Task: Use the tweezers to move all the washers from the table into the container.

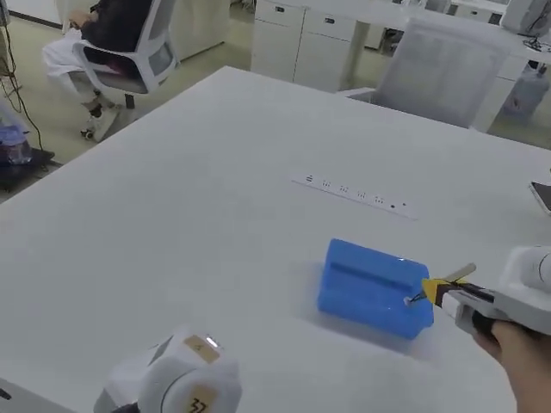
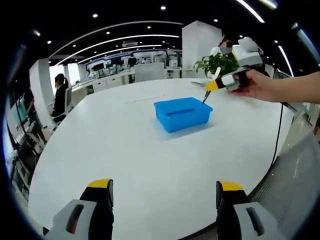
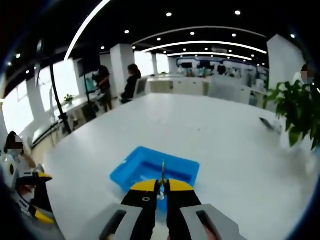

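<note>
White table (image 3: pixel 200 130): container (image 3: pixel 142 169) under tweezers (image 3: pixel 162 173)

The left hand-held gripper (image 1: pixel 176 379) carries a yellowish two-digit mark on its white casing, too blurred to read for certain. Small markings on the power strip (image 1: pixel 357 195) on the bench (image 1: pixel 172 215) are illegible.

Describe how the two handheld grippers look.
Both the left gripper and right gripper have pale grey-white bodies and black jaws capped in yellow. The left gripper's rounded white housing carries a tan label in the head view.
</note>
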`<state>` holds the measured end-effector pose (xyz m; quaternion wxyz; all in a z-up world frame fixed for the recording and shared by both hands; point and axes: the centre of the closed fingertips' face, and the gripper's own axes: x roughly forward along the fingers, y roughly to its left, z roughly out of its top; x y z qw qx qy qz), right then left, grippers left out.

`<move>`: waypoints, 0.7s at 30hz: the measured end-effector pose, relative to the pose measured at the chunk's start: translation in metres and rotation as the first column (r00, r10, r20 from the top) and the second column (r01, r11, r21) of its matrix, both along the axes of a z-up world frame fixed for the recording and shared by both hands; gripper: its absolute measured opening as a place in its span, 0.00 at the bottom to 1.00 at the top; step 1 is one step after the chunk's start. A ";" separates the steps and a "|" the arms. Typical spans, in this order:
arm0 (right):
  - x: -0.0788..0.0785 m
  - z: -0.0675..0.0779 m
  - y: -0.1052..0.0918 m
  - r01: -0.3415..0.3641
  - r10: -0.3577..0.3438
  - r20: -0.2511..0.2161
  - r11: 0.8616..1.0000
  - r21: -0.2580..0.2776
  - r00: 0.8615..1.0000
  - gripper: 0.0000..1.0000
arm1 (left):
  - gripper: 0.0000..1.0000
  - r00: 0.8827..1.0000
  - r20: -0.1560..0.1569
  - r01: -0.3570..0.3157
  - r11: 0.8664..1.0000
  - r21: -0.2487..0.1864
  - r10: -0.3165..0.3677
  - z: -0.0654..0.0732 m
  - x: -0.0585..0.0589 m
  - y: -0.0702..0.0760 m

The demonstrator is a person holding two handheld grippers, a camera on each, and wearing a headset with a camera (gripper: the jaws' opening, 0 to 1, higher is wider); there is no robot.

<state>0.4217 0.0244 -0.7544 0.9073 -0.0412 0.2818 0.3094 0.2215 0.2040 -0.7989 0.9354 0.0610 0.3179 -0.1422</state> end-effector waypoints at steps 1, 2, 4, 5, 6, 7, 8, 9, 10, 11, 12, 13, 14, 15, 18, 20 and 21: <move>0.002 -0.005 0.000 0.004 -0.004 -0.005 1.000 -0.002 1.000 0.02 | 0.86 1.000 -0.001 0.000 1.000 0.000 0.000 0.000 0.000 0.000; 0.004 -0.010 0.000 0.007 -0.007 -0.015 1.000 -0.006 1.000 0.02 | 0.86 1.000 -0.003 0.001 1.000 0.002 -0.001 0.000 0.000 0.000; 0.007 -0.017 -0.002 0.009 -0.010 -0.028 1.000 -0.029 1.000 0.03 | 0.86 1.000 -0.005 0.003 1.000 0.003 -0.003 -0.001 0.000 0.000; 0.006 -0.018 -0.001 0.009 -0.010 -0.031 0.999 -0.039 0.999 0.03 | 0.86 1.000 -0.005 0.004 1.000 0.003 -0.004 -0.001 -0.001 0.000; 0.006 -0.021 0.000 0.006 -0.007 -0.036 0.999 -0.048 0.999 0.03 | 0.86 1.000 -0.006 0.004 1.000 0.003 -0.004 -0.001 -0.001 0.000; 0.008 -0.028 0.000 0.002 -0.004 -0.043 0.998 -0.062 0.999 0.03 | 0.86 1.000 -0.008 0.005 1.000 0.003 -0.005 -0.001 -0.001 -0.001; 0.008 -0.031 0.000 -0.001 -0.002 -0.046 0.997 -0.071 0.999 0.03 | 0.86 1.000 -0.008 0.005 1.000 0.003 -0.005 -0.001 -0.001 -0.001; 0.005 -0.033 0.001 -0.005 0.001 -0.051 0.997 -0.082 0.999 0.03 | 0.86 1.000 -0.009 0.007 1.000 0.004 -0.007 -0.001 -0.001 -0.001; 0.005 -0.035 0.001 -0.006 0.002 -0.055 0.996 -0.087 0.998 0.03 | 0.86 1.000 -0.009 0.008 1.000 0.004 -0.008 -0.001 -0.001 -0.001; 0.007 -0.039 0.003 -0.009 0.004 -0.059 0.996 -0.093 0.998 0.03 | 0.86 1.000 -0.009 0.009 1.000 0.004 -0.008 -0.001 -0.001 -0.001; 0.007 -0.041 0.003 -0.007 0.002 -0.061 0.995 -0.098 0.998 0.03 | 0.86 1.000 -0.010 0.008 1.000 0.004 -0.008 -0.001 -0.001 -0.001; 0.006 -0.043 0.001 -0.004 -0.002 -0.062 0.995 -0.102 0.998 0.03 | 0.86 1.000 -0.010 0.008 1.000 0.004 -0.008 -0.001 -0.001 -0.001; 0.005 -0.045 0.001 -0.004 -0.003 -0.065 0.994 -0.108 0.998 0.03 | 0.86 1.000 -0.011 0.007 1.000 0.003 -0.007 -0.001 -0.001 -0.001; 0.004 -0.049 0.002 -0.009 0.000 -0.066 0.992 -0.124 0.998 0.03 | 0.86 1.000 -0.011 0.006 1.000 0.003 -0.006 -0.001 -0.001 -0.001; 0.003 -0.057 0.006 -0.024 0.013 -0.076 0.989 -0.145 0.997 0.03 | 0.86 1.000 -0.015 0.007 1.000 0.002 -0.007 -0.002 -0.001 -0.001; 0.002 -0.063 0.005 -0.034 0.022 -0.080 0.988 -0.154 0.997 0.03 | 0.86 1.000 -0.016 0.008 1.000 0.006 -0.008 -0.002 -0.002 -0.001; 0.001 -0.064 0.005 -0.041 0.028 -0.082 0.986 -0.161 0.996 0.03 | 0.85 1.000 -0.016 0.008 1.000 0.007 -0.008 -0.002 -0.002 0.000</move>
